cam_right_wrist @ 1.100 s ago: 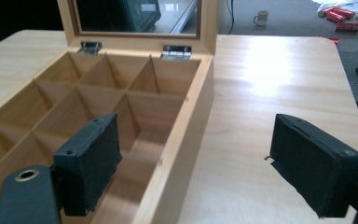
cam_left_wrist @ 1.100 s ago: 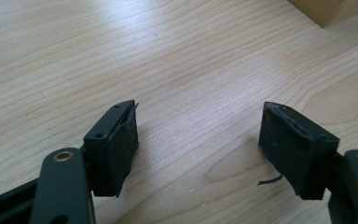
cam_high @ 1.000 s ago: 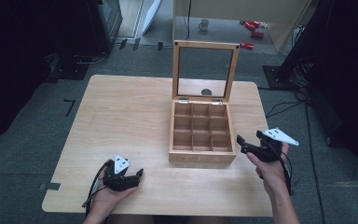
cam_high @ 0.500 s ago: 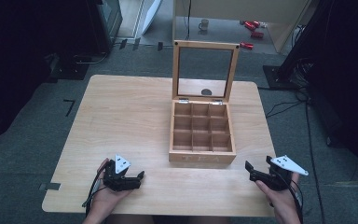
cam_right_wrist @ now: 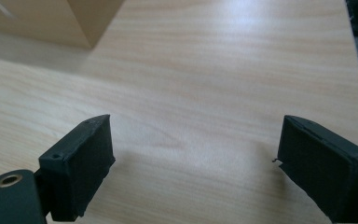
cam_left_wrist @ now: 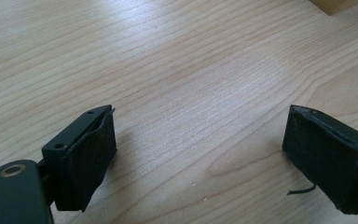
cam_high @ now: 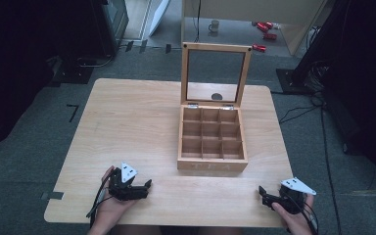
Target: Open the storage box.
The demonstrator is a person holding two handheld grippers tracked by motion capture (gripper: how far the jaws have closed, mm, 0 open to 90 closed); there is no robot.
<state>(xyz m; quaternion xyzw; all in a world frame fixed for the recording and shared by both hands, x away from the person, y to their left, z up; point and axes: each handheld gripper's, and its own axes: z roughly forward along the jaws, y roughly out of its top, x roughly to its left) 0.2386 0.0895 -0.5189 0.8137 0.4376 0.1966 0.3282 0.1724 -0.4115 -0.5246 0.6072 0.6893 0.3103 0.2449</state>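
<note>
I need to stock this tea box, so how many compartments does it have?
9: the open wooden tea box holds a three-by-three grid, three compartments in each of its back, middle and front rows. All look empty; none seems hidden.

floor (cam_high: 39, 142): grey carpet | table (cam_high: 127, 112): light wood | surroundings: dark | mug (cam_high: 215, 25): on far floor

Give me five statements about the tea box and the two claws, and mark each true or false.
1. The tea box has its lid standing open. True.
2. Every compartment of the box holds a tea bag. False: the compartments look empty.
3. The left claw is shut on a tea bag. False: its jaws stand apart over bare table, gripping nothing.
4. The right claw is open, near the table's front right corner. True.
5. The right claw rests inside the box. False: it is in front of the box, clear of it.
</note>
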